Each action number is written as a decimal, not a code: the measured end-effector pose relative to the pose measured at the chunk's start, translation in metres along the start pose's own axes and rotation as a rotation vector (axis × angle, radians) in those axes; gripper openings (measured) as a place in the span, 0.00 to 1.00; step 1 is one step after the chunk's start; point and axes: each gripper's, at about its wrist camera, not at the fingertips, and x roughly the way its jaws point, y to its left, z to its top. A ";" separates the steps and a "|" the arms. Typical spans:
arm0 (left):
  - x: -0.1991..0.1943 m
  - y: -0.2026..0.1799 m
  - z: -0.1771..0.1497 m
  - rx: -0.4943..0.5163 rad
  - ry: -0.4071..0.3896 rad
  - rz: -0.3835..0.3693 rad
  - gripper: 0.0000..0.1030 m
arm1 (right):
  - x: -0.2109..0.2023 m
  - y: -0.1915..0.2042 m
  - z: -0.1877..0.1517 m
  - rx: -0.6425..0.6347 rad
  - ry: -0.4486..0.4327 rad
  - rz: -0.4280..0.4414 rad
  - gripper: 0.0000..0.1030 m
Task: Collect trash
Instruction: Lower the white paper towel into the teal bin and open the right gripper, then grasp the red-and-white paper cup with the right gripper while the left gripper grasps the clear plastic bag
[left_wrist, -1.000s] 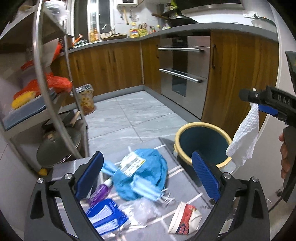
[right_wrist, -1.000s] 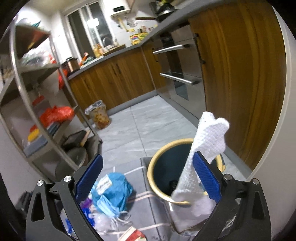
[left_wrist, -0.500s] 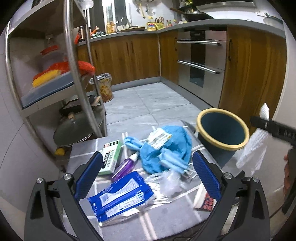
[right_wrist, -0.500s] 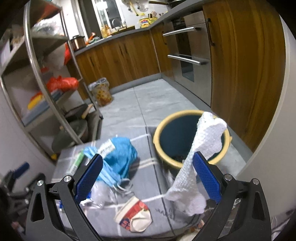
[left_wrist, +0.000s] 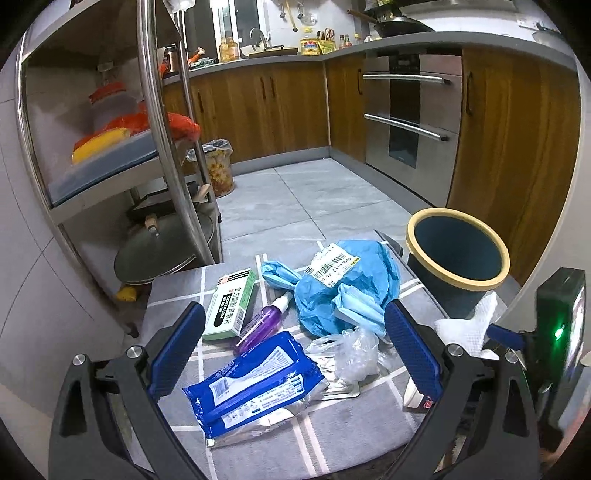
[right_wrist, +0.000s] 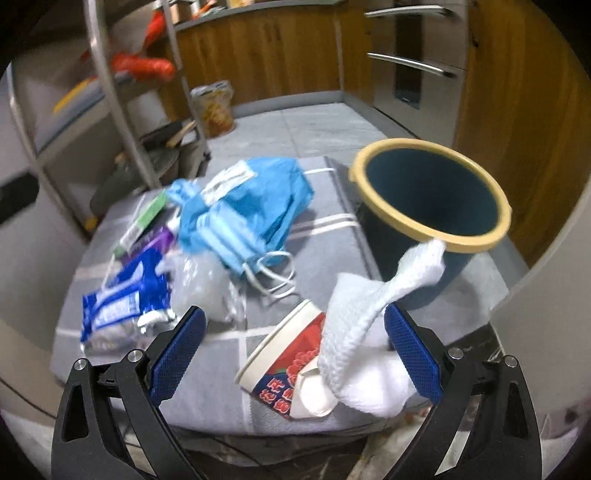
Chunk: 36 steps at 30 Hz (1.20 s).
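1 white paper towel was the item in play: a second before, it hung upright from the right hand-held gripper directly over the bin, but by this moment it had sunk to the tabletop in front of that bin, draped over a crumpled red-and-white paper cup, with its upper tip just reaching the yellow rim. It leaned against the right blue finger, yet the jaws stood spread wide, so nothing was pinched. That suggested the towel missed the bin or was let go early, and by my reading it still needed to be picked up again and lifted over the rim. The left hand-held gripper, jaws also spread and holding nothing, had pulled back to look over the rest of the litter: a blue wipes pack, a green-and-white box, a purple spray bottle, clear plastic wrap and a blue bag with face masks. All of these lay on the tabletop, none yet in the bin.
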 end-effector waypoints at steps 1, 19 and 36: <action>0.001 0.001 -0.001 -0.002 0.002 -0.001 0.93 | -0.002 0.000 0.001 -0.013 -0.007 0.001 0.92; 0.013 -0.008 0.033 -0.075 -0.069 -0.079 0.93 | -0.026 -0.107 0.156 0.058 -0.173 -0.110 0.02; 0.024 -0.018 0.045 -0.035 -0.088 -0.118 0.93 | 0.043 -0.180 0.166 0.291 -0.055 -0.168 0.78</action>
